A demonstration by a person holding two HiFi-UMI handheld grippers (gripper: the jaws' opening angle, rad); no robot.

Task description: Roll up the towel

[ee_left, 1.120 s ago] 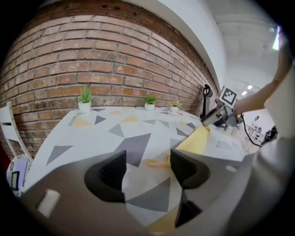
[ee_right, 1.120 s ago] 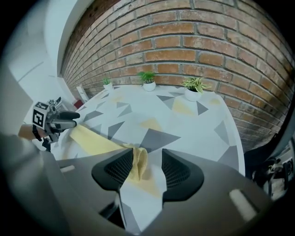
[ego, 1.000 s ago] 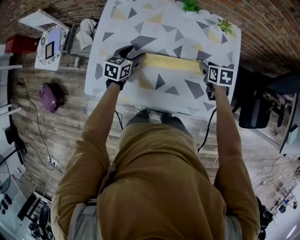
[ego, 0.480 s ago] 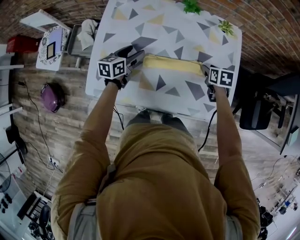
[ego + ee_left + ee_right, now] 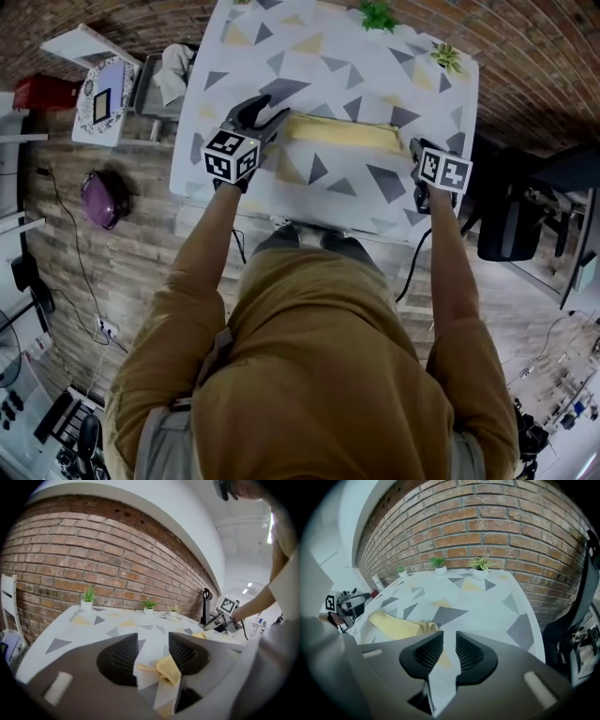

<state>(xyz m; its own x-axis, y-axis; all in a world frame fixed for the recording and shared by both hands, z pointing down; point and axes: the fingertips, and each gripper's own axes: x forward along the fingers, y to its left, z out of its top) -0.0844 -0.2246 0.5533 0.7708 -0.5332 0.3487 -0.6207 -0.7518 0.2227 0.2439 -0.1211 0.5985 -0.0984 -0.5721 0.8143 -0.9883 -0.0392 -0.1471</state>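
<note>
The yellow towel [image 5: 342,134] lies as a long roll across the patterned table [image 5: 319,56]. My left gripper [image 5: 265,111] hovers at its left end. Its jaws have just been closing and still stand apart. In the left gripper view [image 5: 153,641] the towel's end [image 5: 168,670] shows between them against the right pad, not clamped. My right gripper [image 5: 415,148] is at the roll's right end. Its jaws have just been closing to a narrow gap [image 5: 450,641] with only tablecloth showing through. The towel [image 5: 396,626] lies just left of them.
Small potted plants [image 5: 382,13] [image 5: 450,54] stand at the table's far edge by the brick wall. A black chair [image 5: 511,220] is right of the table. A white stand [image 5: 103,89] and a purple object [image 5: 100,194] are on the floor at the left.
My left gripper has lifted off the towel's left end and tilted up. My right gripper has drawn slightly away from the right end. The roll has stayed in place.
</note>
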